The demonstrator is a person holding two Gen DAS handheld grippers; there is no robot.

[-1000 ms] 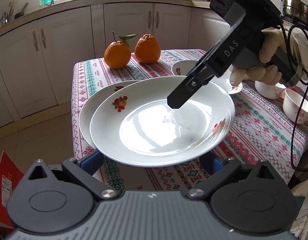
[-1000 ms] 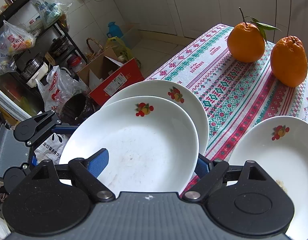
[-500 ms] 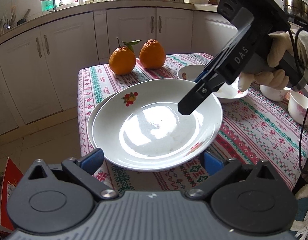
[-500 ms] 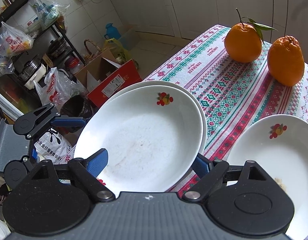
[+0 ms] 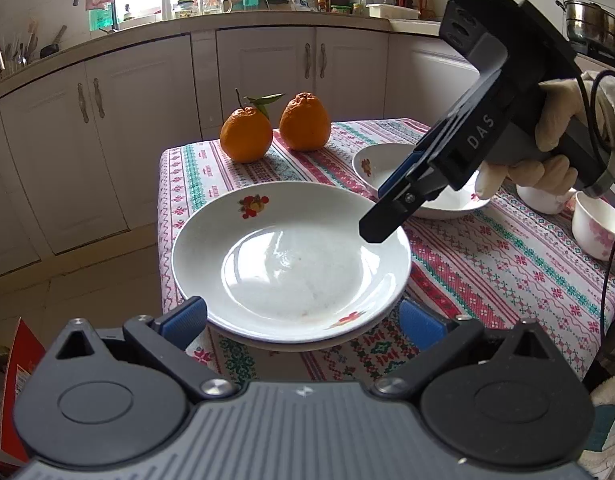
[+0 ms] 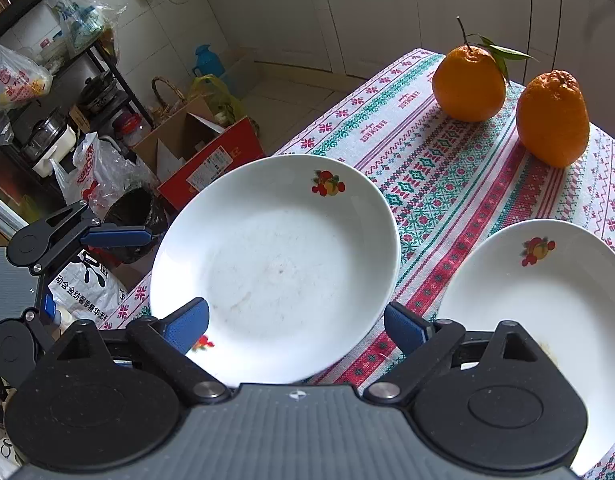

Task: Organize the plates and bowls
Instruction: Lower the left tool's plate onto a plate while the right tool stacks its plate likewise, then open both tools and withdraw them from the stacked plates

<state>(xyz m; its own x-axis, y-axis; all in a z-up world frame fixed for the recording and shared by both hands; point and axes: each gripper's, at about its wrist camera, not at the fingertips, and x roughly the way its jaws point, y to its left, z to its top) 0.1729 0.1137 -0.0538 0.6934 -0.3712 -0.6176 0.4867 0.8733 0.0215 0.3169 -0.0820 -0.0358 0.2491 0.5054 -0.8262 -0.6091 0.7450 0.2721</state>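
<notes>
L view: top plate (image 5: 291, 256) now sits square on the lower one, not offset as a sec ago; my L jaws spread, nothing pinched. R gripper (image 5: 381, 220) at 2 o'clock over the rim. R view: R jaws opening, plate (image 6: 275, 264) between, released. Stack done; next plate (image 6: 539, 304) at 3 o'clock.

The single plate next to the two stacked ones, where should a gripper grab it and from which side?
Grip the single plate by its thin raised rim on the near edge, coming in low from the right gripper's side. It is shallow and sits flat on the tablecloth, so only the rim offers purchase.
</notes>
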